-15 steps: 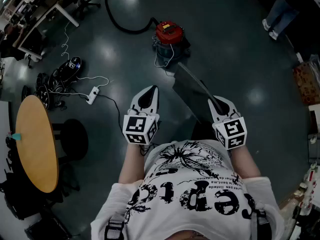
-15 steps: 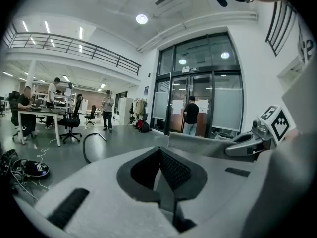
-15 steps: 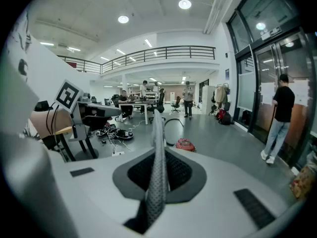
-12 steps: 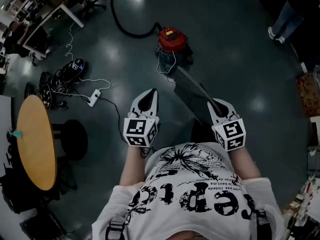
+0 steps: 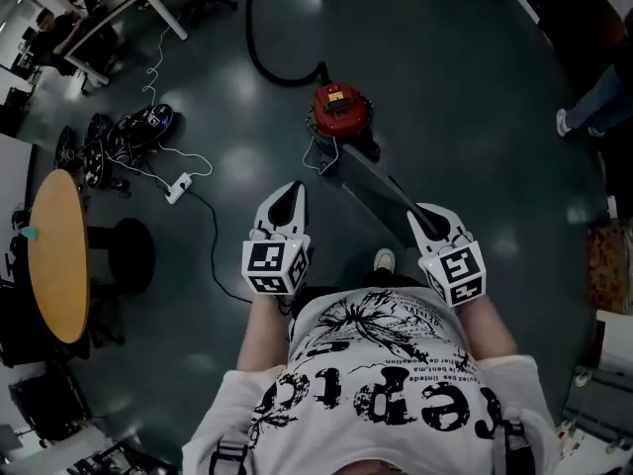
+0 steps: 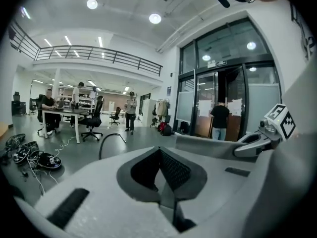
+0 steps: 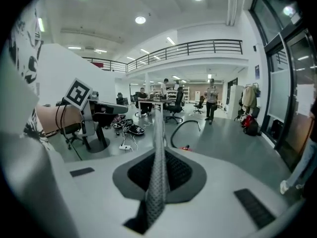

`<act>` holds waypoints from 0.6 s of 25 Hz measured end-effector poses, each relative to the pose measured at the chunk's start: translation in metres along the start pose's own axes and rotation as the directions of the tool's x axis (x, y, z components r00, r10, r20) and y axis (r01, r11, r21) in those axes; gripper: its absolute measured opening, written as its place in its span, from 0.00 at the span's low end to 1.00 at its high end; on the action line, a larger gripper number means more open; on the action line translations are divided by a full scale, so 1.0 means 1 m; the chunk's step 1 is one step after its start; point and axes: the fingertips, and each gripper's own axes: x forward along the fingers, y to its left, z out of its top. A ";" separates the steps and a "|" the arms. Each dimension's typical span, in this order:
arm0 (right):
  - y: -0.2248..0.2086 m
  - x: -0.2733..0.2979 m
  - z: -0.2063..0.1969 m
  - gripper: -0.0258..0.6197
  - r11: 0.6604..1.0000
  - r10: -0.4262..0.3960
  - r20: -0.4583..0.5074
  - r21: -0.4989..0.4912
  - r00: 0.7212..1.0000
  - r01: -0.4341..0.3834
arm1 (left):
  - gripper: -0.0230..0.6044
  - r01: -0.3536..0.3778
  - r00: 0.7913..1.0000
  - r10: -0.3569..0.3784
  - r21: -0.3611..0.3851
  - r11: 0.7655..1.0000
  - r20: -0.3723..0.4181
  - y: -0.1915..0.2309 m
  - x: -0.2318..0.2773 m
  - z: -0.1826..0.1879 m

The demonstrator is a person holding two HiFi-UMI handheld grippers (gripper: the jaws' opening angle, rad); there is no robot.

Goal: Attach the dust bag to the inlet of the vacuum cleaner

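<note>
The right claw (image 5: 425, 218) clamps one end of the flat grey dust bag (image 5: 374, 184), which juts toward the red-lidded round vacuum cleaner (image 5: 338, 107) on the floor (image 5: 475, 87); the left claw (image 5: 292, 194) is closed, empty. Held by one edge, the bag may droop or slip before meeting the inlet.
</note>
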 end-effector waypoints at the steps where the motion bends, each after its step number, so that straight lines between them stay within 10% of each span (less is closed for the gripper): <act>1: -0.015 0.003 0.000 0.07 1.000 0.014 -0.005 -0.004 1.000 -0.014 | 0.04 -0.019 1.000 0.019 -0.007 1.000 -0.006 -0.004 0.010 0.000; 15: -0.139 0.122 -0.028 0.07 0.974 0.221 -0.131 -0.020 0.966 -0.226 | 0.04 -0.065 0.986 0.060 -0.022 0.998 -0.155 0.031 0.165 -0.044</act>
